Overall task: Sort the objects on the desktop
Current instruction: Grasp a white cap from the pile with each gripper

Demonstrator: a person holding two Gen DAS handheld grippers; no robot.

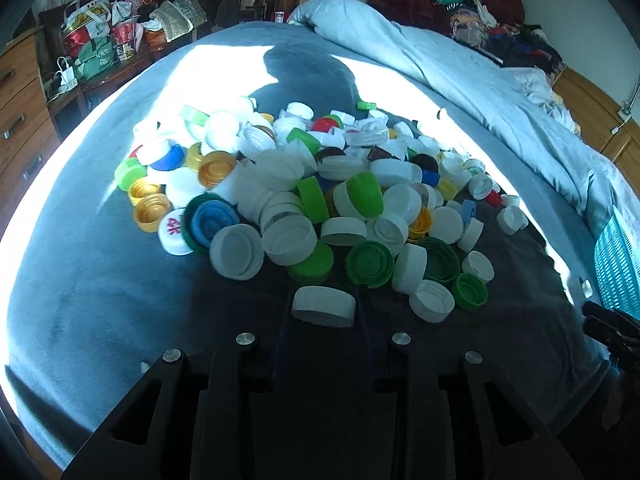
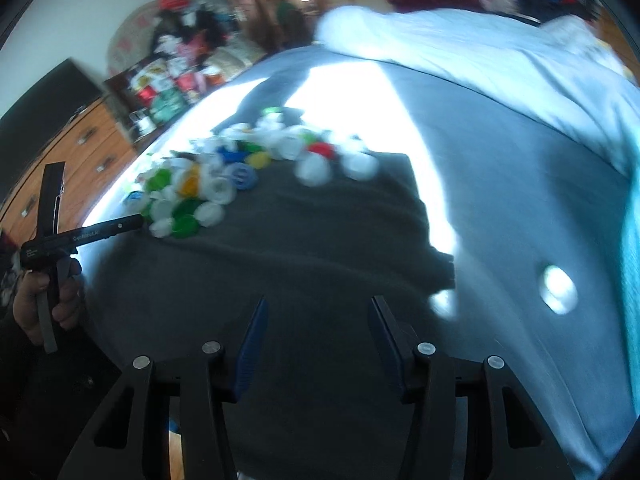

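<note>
A heap of plastic bottle caps [image 1: 304, 184], mostly white with green, blue, gold and red ones, lies on a dark grey cloth [image 1: 520, 320] spread over a blue bed. At the heap's near edge my left gripper [image 1: 324, 312] is shut on a white cap [image 1: 324, 305], one pad on each side of it. The right wrist view is blurred. There my right gripper [image 2: 318, 312] hangs open over the bare cloth [image 2: 320, 240] with nothing between its fingers, and the heap [image 2: 224, 176] lies far to its left. Two loose white caps [image 2: 558, 288] lie on the sheet to its right.
A teal perforated basket [image 1: 616, 268] stands at the bed's right edge. A pale blue quilt [image 1: 460, 68] is bunched along the far right. Wooden drawers [image 1: 20, 120] and a shelf of bags [image 1: 100, 40] stand left. A hand [image 2: 48, 304] holds the left gripper's handle.
</note>
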